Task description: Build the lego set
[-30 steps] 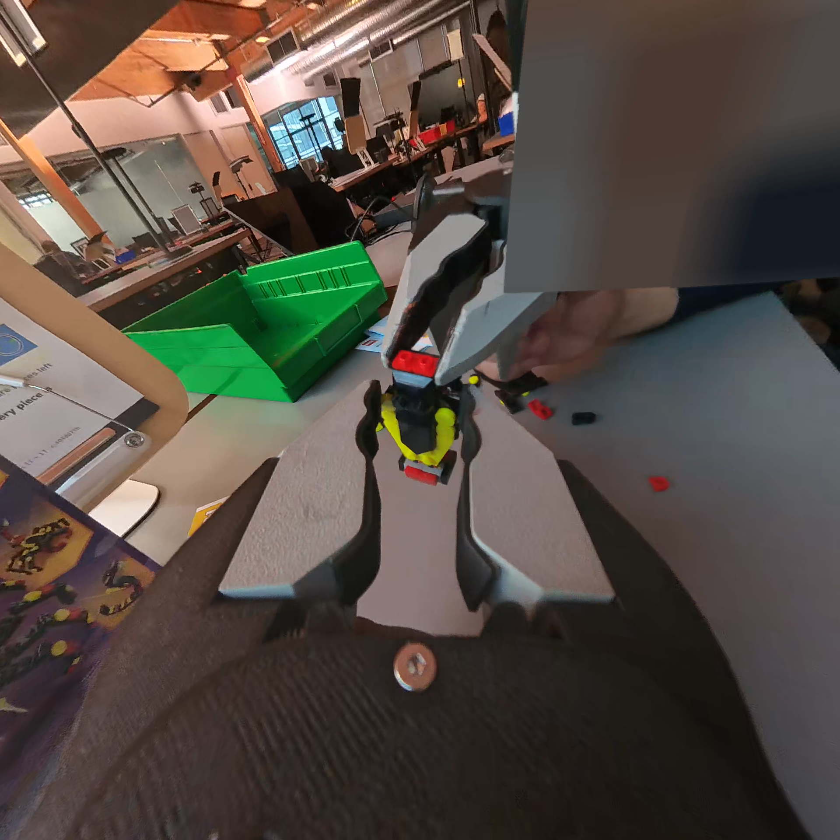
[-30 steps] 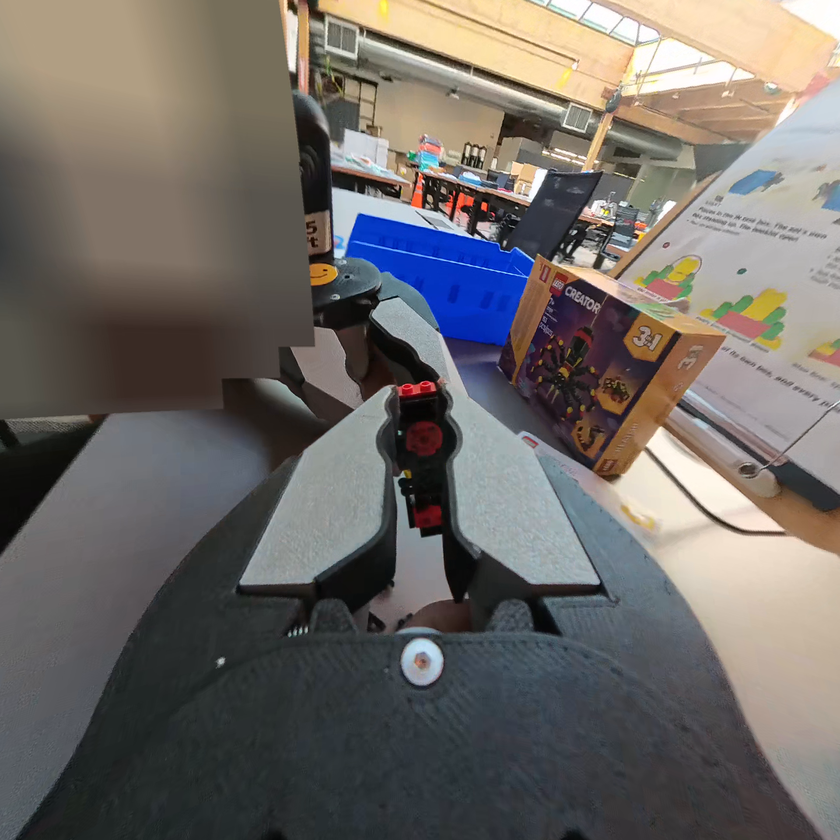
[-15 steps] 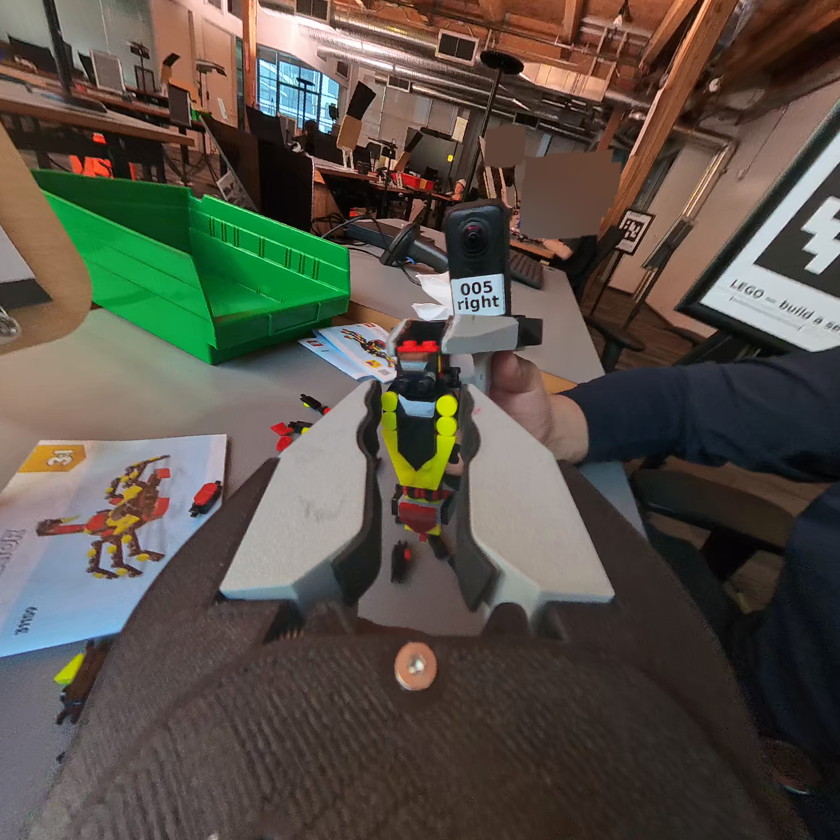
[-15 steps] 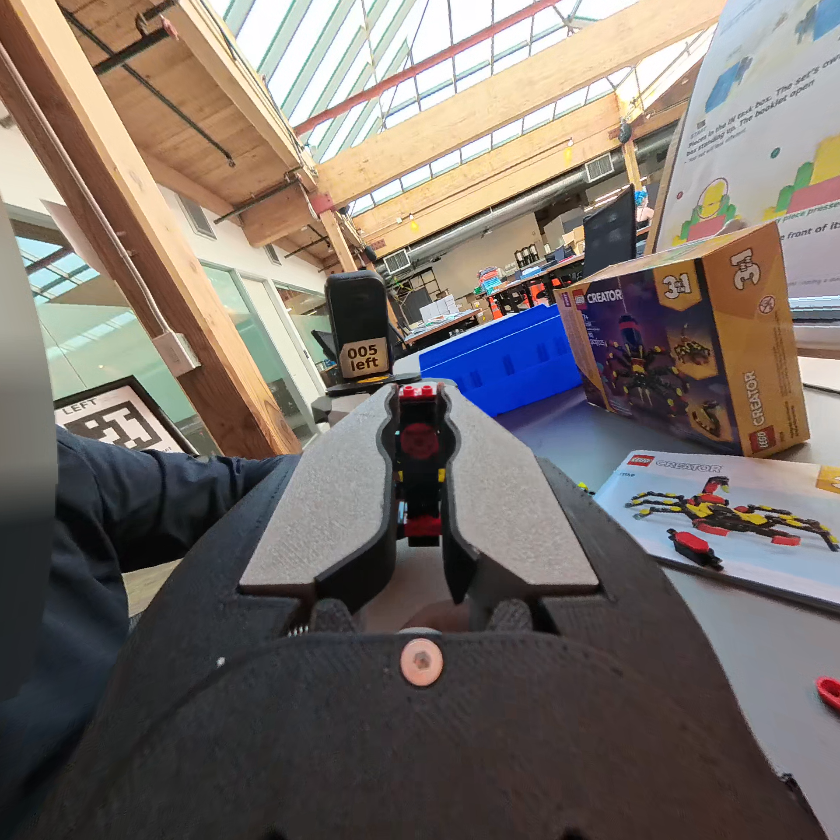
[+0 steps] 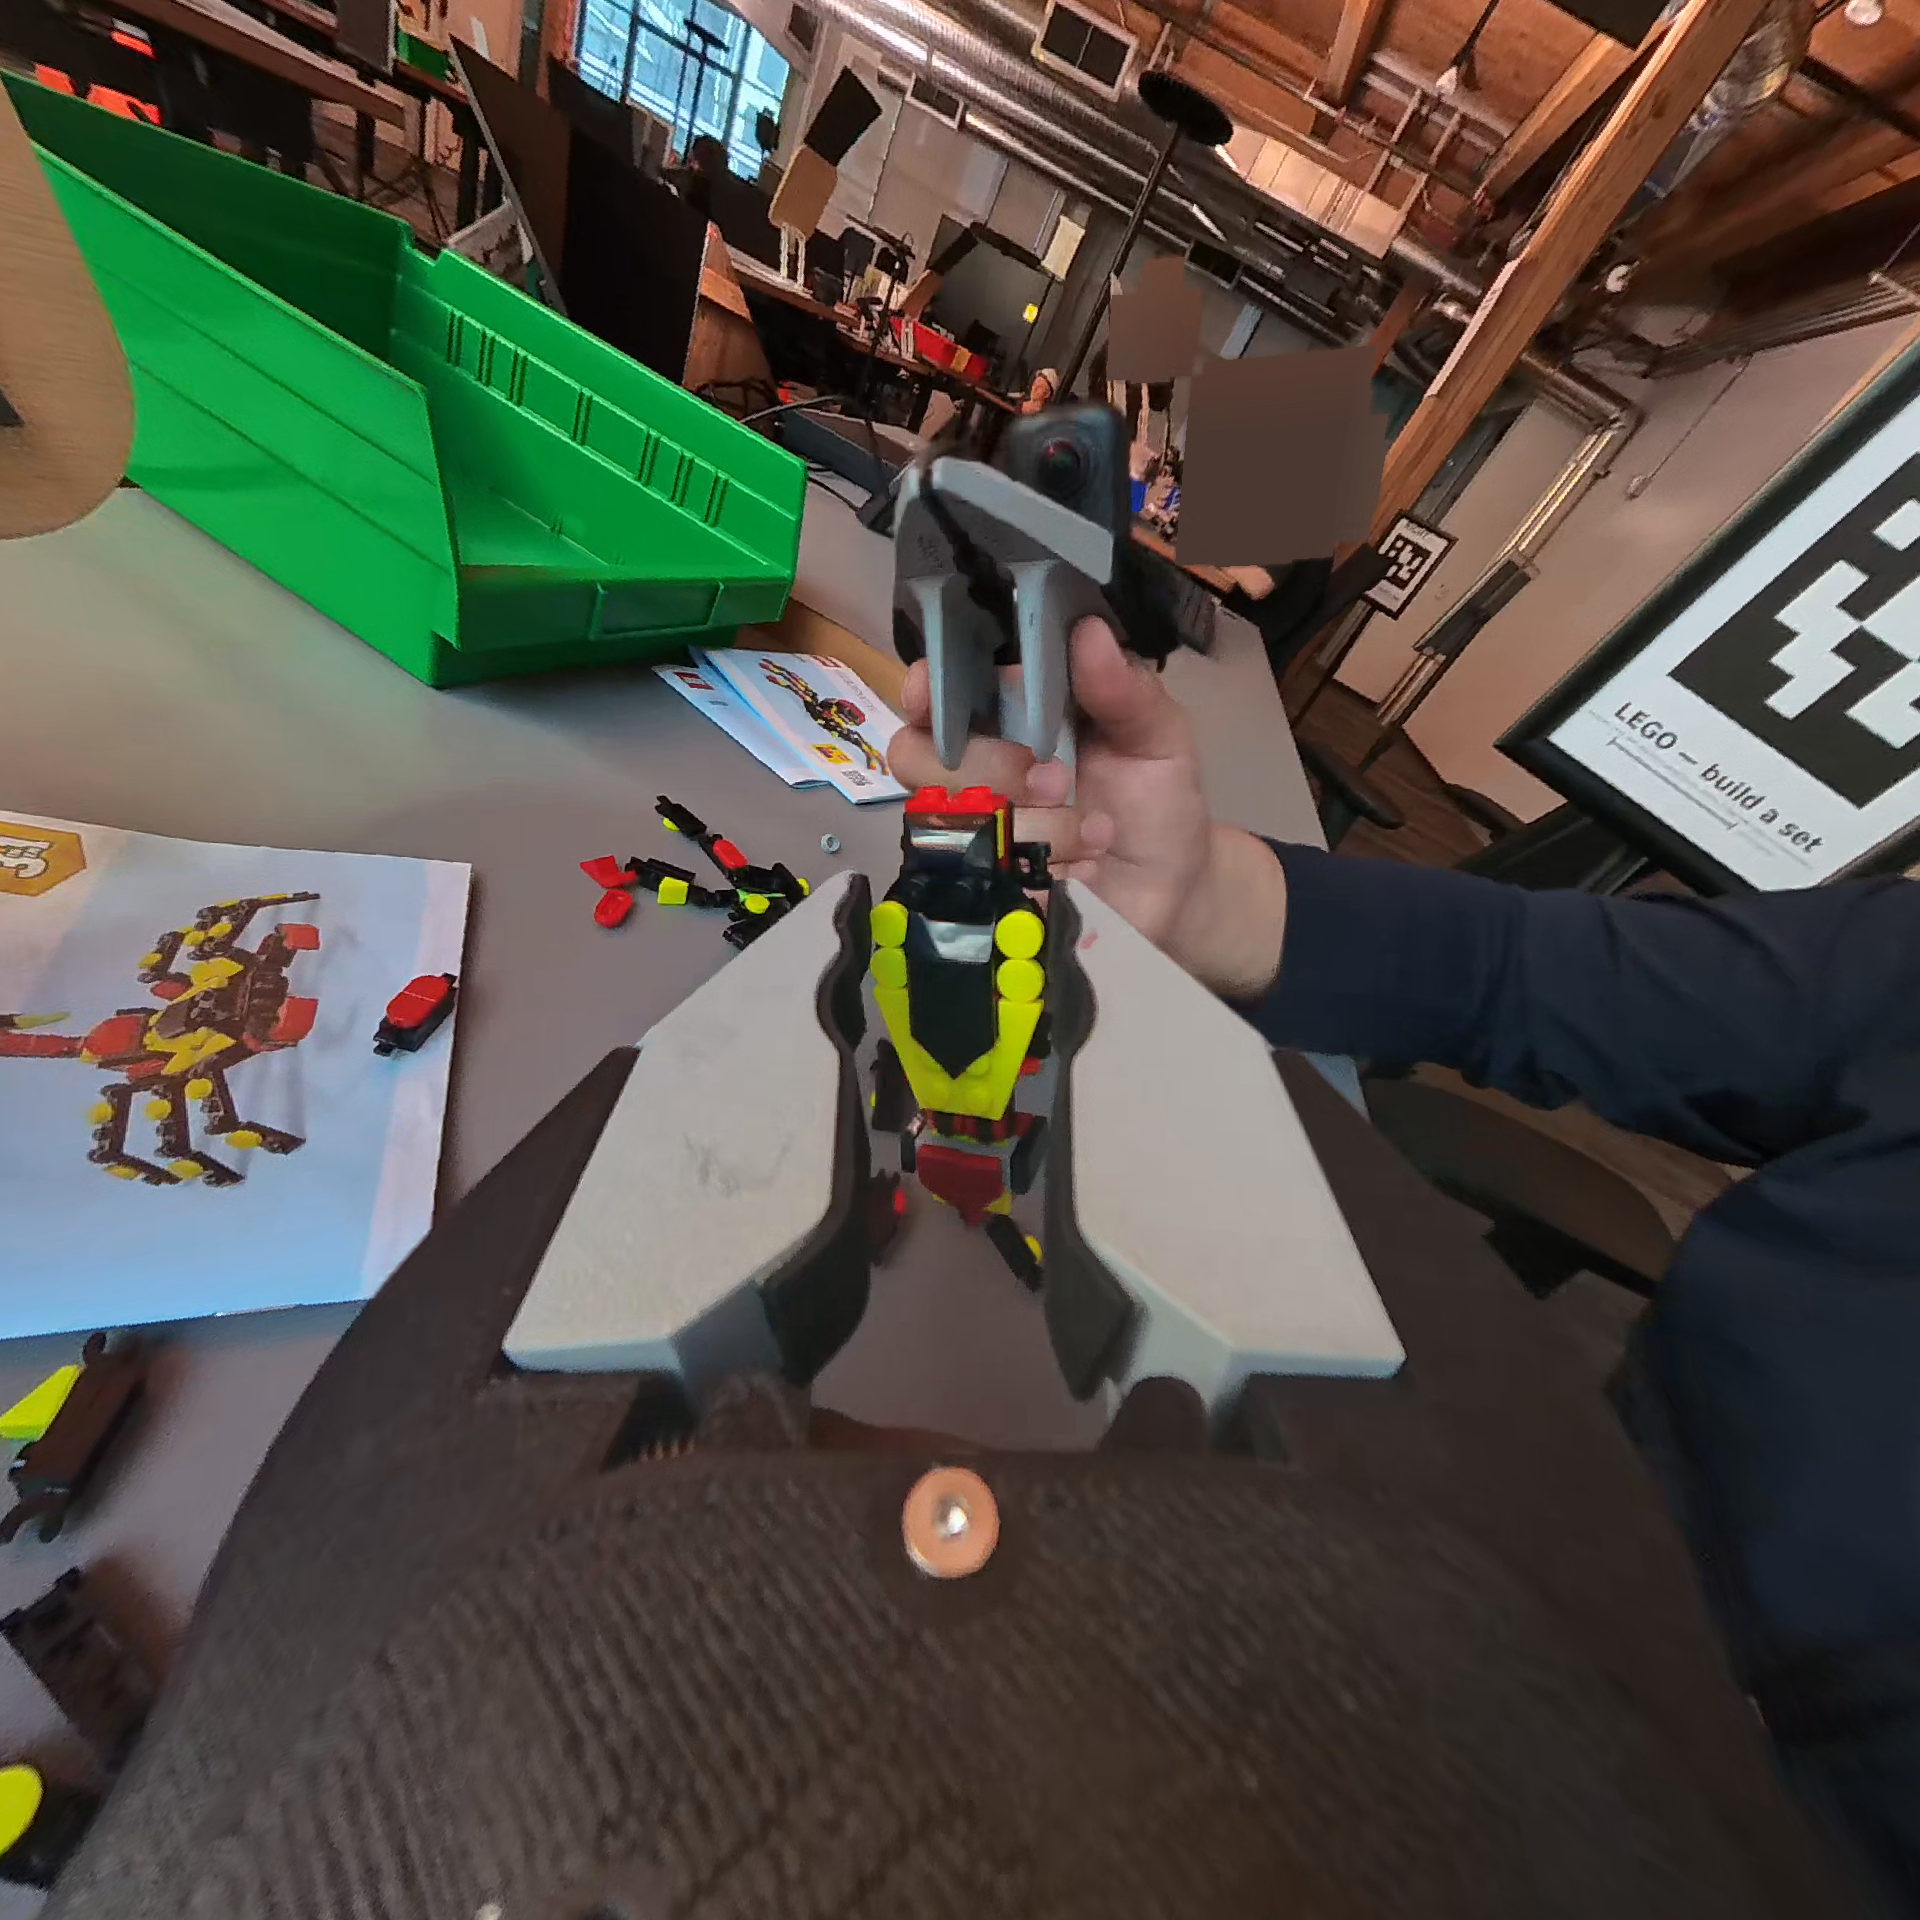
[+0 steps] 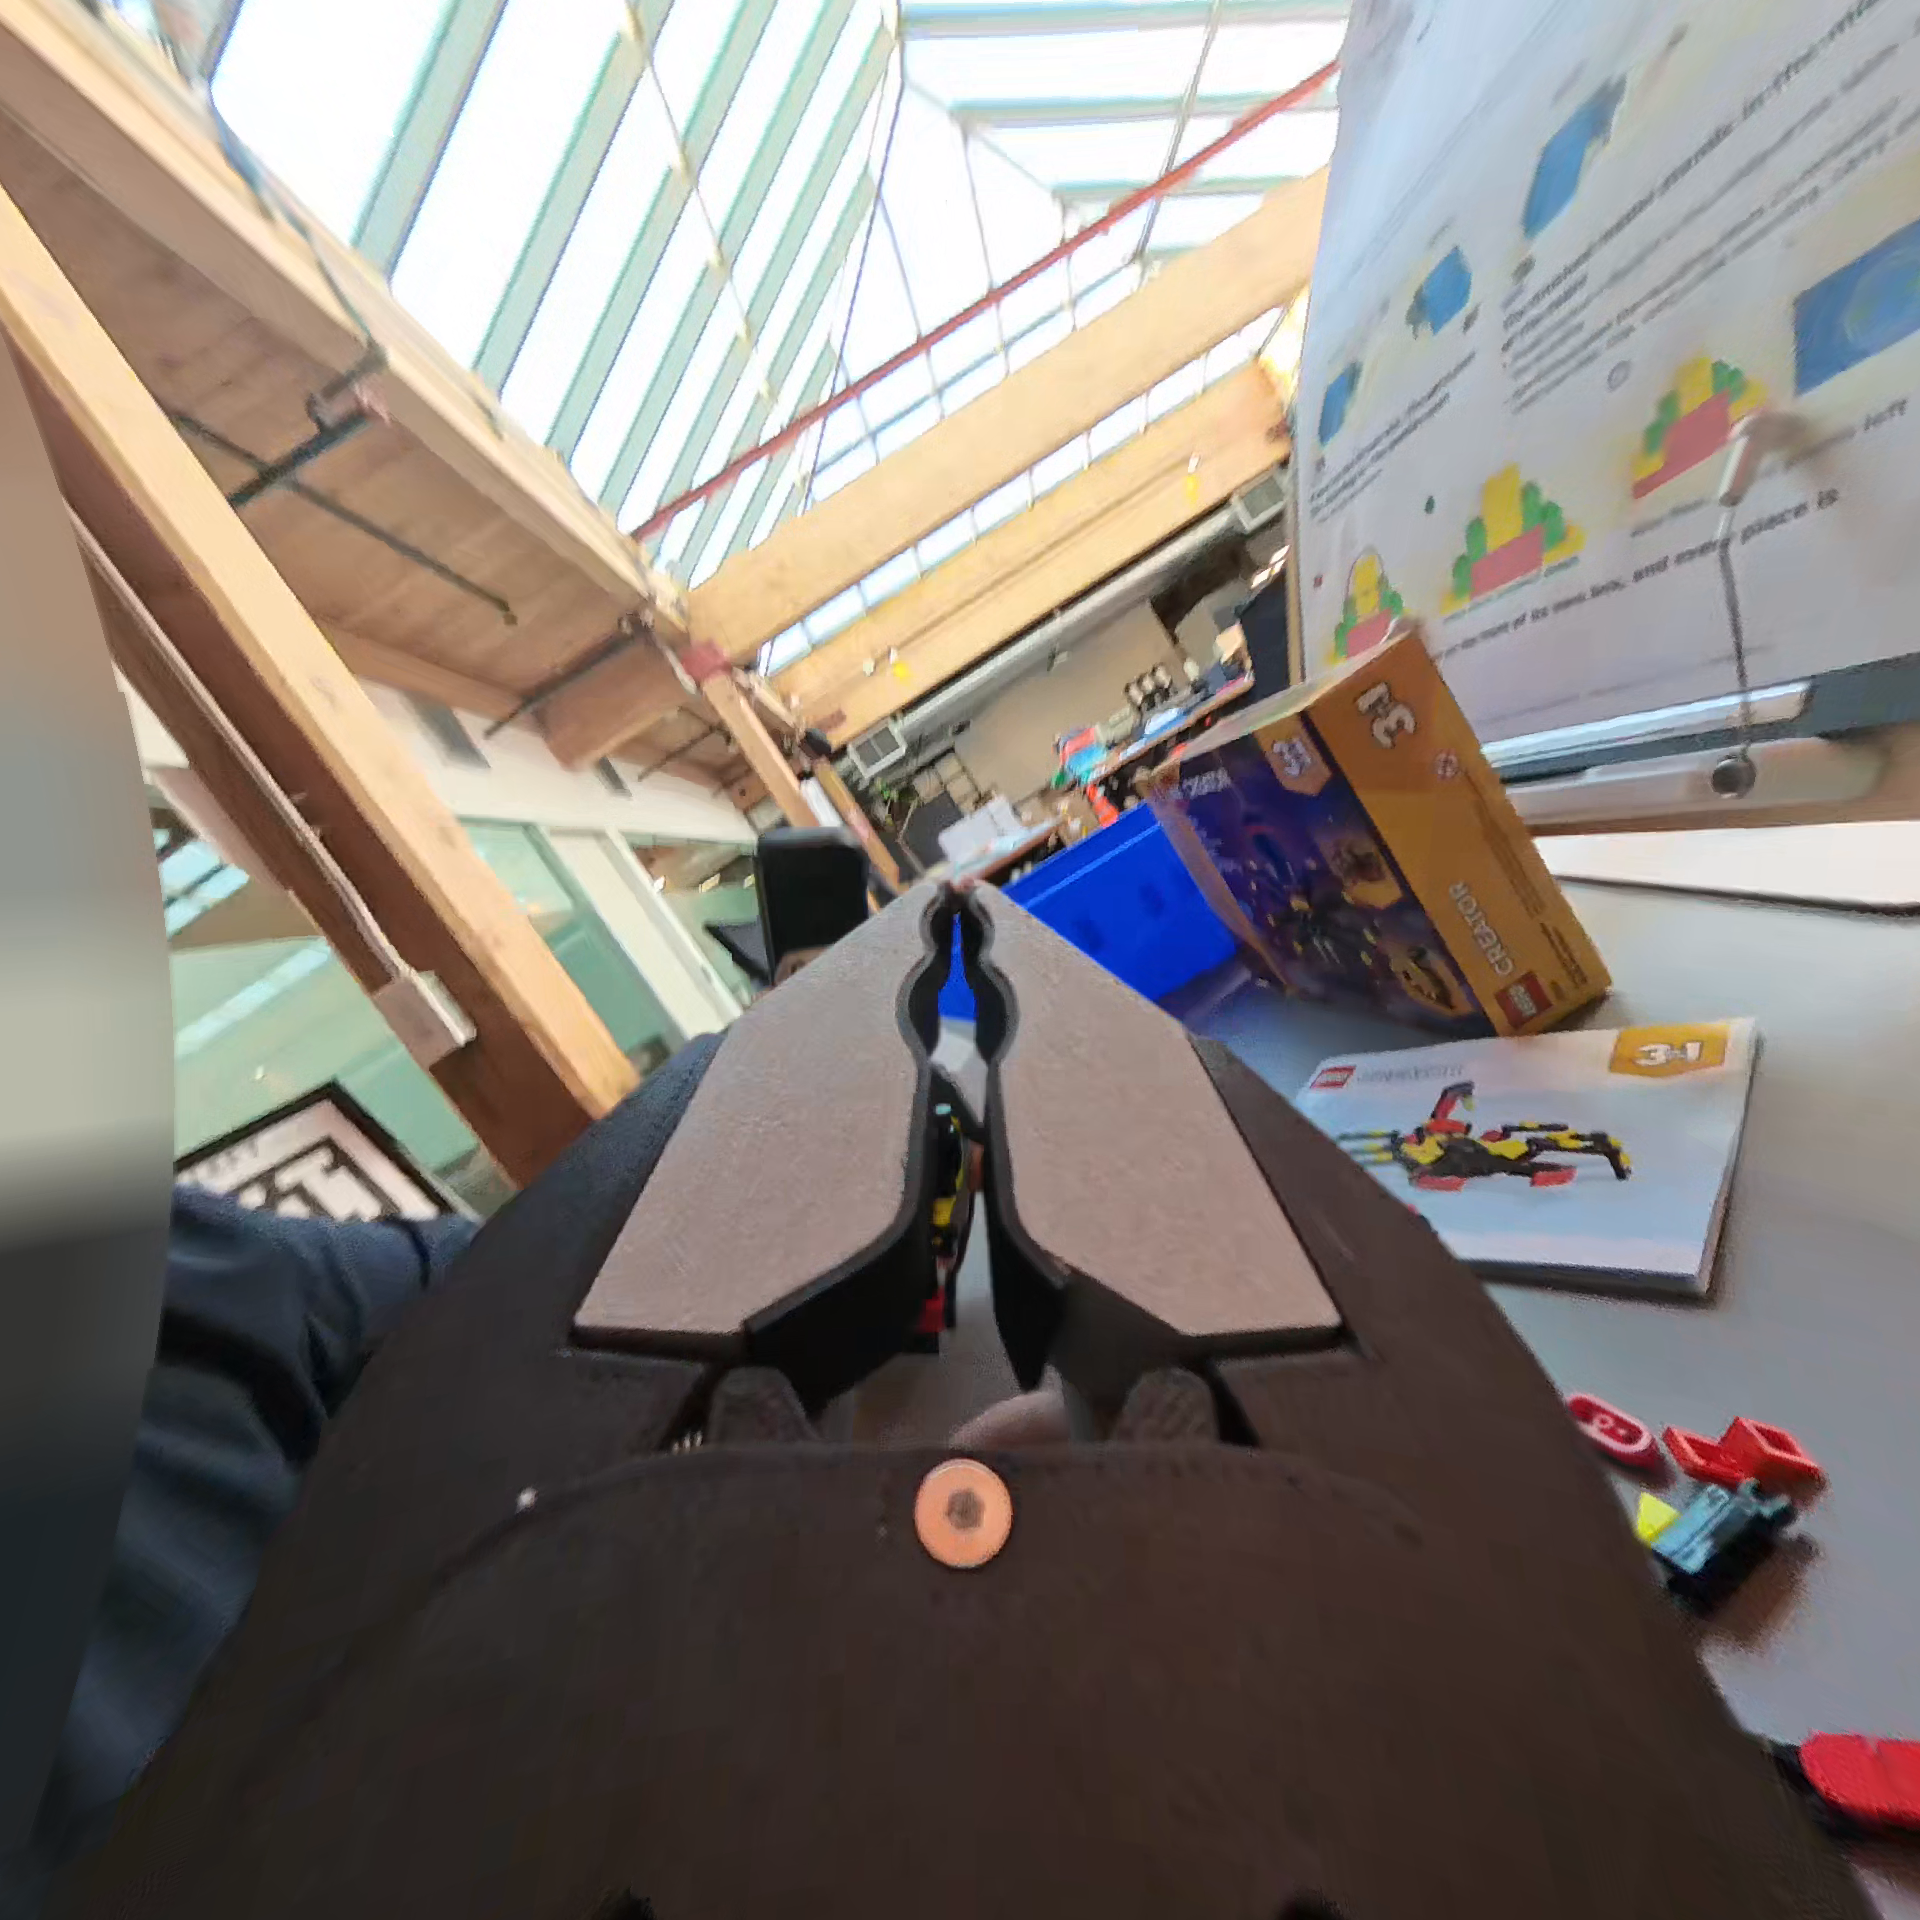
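Note:
My left gripper (image 5: 956, 894) is shut on a black, yellow and red brick model (image 5: 956, 997), with both pads against its sides. The model's red-topped end sticks out past the fingertips. My right gripper (image 6: 956, 891) is shut, its fingertips touching with nothing between them. In the left wrist view the right gripper (image 5: 987, 727) hangs just above the model's red top, apart from it, held by a person's hand (image 5: 1122, 810). A sliver of the model (image 6: 945, 1195) shows through the lower gap between the right fingers.
On the grey table are a green bin (image 5: 416, 416), an open instruction booklet (image 5: 208, 1039), a second booklet (image 5: 800, 717) and loose bricks (image 5: 707, 883). The right wrist view shows a set box (image 6: 1382, 862), a blue bin (image 6: 1101, 914) and more loose bricks (image 6: 1714, 1475). The tips of one gripper are about 8 cm away from the tips of the other.
The right gripper was shut on the model's red-topped end. It has come off it and lifted, and its pads have closed together on nothing. The left gripper keeps its hold on the model.

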`<state>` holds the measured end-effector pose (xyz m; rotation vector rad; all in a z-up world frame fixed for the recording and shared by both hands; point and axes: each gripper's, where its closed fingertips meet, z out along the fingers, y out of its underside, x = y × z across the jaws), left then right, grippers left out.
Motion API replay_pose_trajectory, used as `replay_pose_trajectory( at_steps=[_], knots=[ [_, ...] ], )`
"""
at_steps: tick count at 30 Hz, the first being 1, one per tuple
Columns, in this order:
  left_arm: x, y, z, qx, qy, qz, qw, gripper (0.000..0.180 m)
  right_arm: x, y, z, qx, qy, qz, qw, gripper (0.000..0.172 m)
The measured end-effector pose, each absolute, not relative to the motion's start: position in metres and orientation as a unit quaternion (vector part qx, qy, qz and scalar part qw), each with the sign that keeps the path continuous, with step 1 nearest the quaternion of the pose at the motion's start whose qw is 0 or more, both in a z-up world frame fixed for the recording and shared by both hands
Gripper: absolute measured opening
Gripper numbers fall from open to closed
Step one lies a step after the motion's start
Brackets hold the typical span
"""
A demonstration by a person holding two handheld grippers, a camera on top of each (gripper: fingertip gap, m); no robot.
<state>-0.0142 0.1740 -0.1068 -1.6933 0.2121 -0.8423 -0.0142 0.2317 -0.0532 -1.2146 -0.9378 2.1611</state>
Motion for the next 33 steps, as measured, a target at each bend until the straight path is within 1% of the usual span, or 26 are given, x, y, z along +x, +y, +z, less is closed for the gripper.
replay_pose_trajectory(
  at_steps=[2, 5, 8, 10, 16, 17, 18, 22, 25, 29, 30, 31, 33],
  knots=[
    [-0.014, 0.174, -0.109, -0.729, 0.097, -0.351, 0.579, 0.032, -0.02, 0.225, -0.059, -0.453, -0.383, 0.768, 0.239, 0.022],
    [-0.013, 0.174, -0.112, -0.732, 0.099, -0.351, 0.575, 0.032, -0.026, 0.211, -0.073, -0.466, -0.446, 0.725, 0.242, 0.027],
    [-0.014, 0.175, -0.117, -0.737, 0.099, -0.349, 0.57, 0.032, -0.029, 0.192, -0.083, -0.461, -0.496, 0.695, 0.241, 0.023],
    [-0.013, 0.175, -0.119, -0.738, 0.097, -0.353, 0.566, 0.032, -0.032, 0.182, -0.092, -0.464, -0.528, 0.669, 0.244, 0.022],
    [-0.012, 0.176, -0.123, -0.744, 0.104, -0.343, 0.565, 0.032, -0.037, 0.169, -0.108, -0.469, -0.563, 0.636, 0.241, 0.022],
    [-0.013, 0.176, -0.124, -0.745, 0.106, -0.337, 0.565, 0.032, -0.037, 0.168, -0.109, -0.466, -0.568, 0.634, 0.242, 0.019],
    [-0.014, 0.177, -0.125, -0.748, 0.108, -0.331, 0.566, 0.032, -0.036, 0.167, -0.109, -0.462, -0.572, 0.633, 0.242, 0.014],
    [-0.012, 0.177, -0.119, -0.738, 0.114, -0.332, 0.577, 0.032, -0.034, 0.167, -0.103, -0.456, -0.557, 0.656, 0.227, 0.013],
    [-0.012, 0.176, -0.127, -0.753, 0.131, -0.312, 0.564, 0.033, -0.034, 0.167, -0.107, -0.459, -0.55, 0.666, 0.207, 0.013],
    [-0.013, 0.174, -0.126, -0.748, 0.135, -0.328, 0.561, 0.033, -0.034, 0.166, -0.105, -0.45, -0.548, 0.672, 0.214, 0.013],
    [-0.012, 0.173, -0.125, -0.745, 0.139, -0.332, 0.561, 0.034, -0.034, 0.167, -0.103, -0.449, -0.546, 0.671, 0.223, 0.013],
    [-0.011, 0.17, -0.127, -0.747, 0.151, -0.334, 0.554, 0.041, -0.033, 0.17, -0.1, -0.448, -0.54, 0.672, 0.236, 0.013],
    [-0.011, 0.167, -0.133, -0.758, 0.166, -0.331, 0.536, 0.048, -0.031, 0.178, -0.09, -0.444, -0.521, 0.686, 0.247, 0.013]
  ],
)
